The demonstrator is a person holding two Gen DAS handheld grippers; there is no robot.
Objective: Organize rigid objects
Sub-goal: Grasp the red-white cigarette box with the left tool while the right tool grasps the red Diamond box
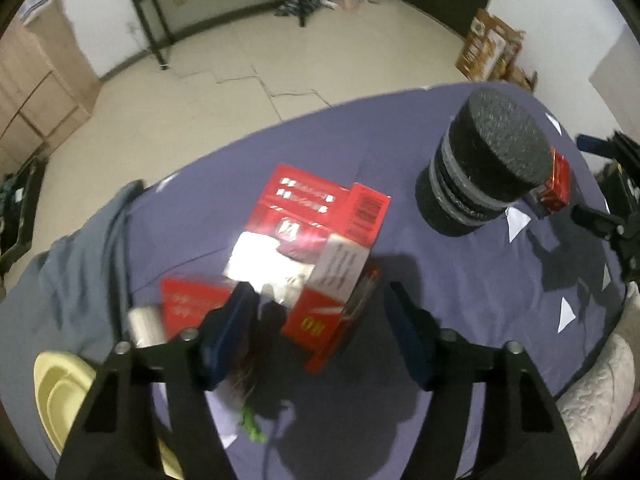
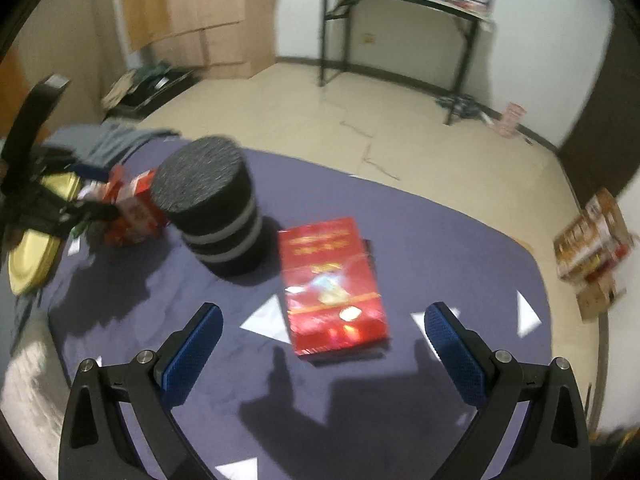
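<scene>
In the left wrist view my left gripper point(image 1: 320, 304) is open above a pile of red and white boxes point(image 1: 316, 236) on the purple-covered table point(image 1: 460, 288); a smaller red box point(image 1: 192, 304) lies at its left finger. A black foam cylinder point(image 1: 488, 160) stands at the right, a small red box point(image 1: 556, 184) behind it. In the right wrist view my right gripper point(image 2: 324, 320) is open, and a flat red box point(image 2: 332, 284) lies between and just beyond its fingertips. The black cylinder point(image 2: 216, 204) stands to the left, with red boxes point(image 2: 132, 208) beyond it.
A yellow bowl point(image 1: 60, 392) and a white roll point(image 1: 146, 324) sit at the table's left edge. A gold tray point(image 2: 36, 232) lies at the left edge in the right wrist view. White triangles point(image 2: 268, 320) mark the cloth. A grey cloth point(image 1: 80, 248) hangs off the far corner.
</scene>
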